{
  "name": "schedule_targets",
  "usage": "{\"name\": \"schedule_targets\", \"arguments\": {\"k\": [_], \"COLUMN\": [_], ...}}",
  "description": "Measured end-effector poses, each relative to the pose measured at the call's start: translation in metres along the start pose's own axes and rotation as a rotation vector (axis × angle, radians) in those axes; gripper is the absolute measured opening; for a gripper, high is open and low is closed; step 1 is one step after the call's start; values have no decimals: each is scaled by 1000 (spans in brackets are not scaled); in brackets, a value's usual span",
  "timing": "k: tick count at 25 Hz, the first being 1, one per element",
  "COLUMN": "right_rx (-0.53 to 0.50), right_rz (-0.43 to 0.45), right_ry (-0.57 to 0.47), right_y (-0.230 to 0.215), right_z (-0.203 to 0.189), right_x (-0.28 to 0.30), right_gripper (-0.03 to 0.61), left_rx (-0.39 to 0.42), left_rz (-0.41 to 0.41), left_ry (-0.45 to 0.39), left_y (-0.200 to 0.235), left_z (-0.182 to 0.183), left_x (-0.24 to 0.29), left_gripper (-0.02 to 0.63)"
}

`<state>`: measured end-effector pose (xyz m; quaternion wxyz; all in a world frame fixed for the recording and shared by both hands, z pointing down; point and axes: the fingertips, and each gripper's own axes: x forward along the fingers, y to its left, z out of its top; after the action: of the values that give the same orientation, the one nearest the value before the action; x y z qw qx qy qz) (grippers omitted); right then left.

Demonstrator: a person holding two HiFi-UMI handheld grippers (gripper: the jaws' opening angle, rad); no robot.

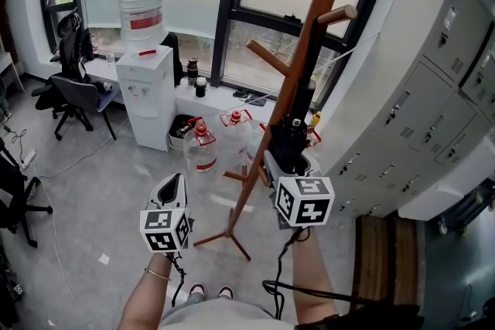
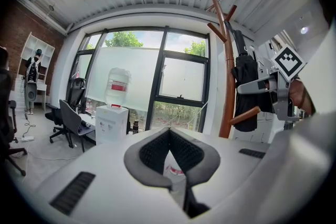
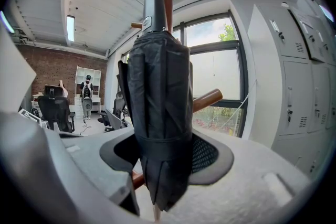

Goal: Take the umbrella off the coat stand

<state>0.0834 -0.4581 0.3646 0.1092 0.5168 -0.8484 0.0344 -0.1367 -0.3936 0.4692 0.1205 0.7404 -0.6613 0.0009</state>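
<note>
My right hand-held gripper clamps the folded umbrella at its strap — likely light, soft cloth over stiff ribs — hanging against the coat stand; left hand-held gripper closed, empty.

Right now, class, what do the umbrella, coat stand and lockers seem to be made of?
Umbrella: black fabric, matte, probably nylon; it creases and bunches in soft folds.
Coat stand: wood, reddish-brown with a slight sheen, likely varnished; round and smooth.
Lockers: likely painted sheet metal, pale grey; flat doors with vent slots.
</note>
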Motion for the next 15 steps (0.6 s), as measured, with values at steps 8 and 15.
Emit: {"name": "schedule_targets", "arguments": {"k": [8, 15], "right_rx": [3, 4], "right_rz": [-10, -21], "right_ry": [-5, -19], "right_y": [-3, -7], "right_z": [2, 9], "right_x": [-6, -14], "right_gripper": [250, 250], "left_rx": [21, 28], "left_rz": [-11, -23], "left_ry": [-8, -9], "left_y": [-3, -7], "left_z": [4, 7], "left_x": [0, -1], "left_gripper": [3, 3]}}
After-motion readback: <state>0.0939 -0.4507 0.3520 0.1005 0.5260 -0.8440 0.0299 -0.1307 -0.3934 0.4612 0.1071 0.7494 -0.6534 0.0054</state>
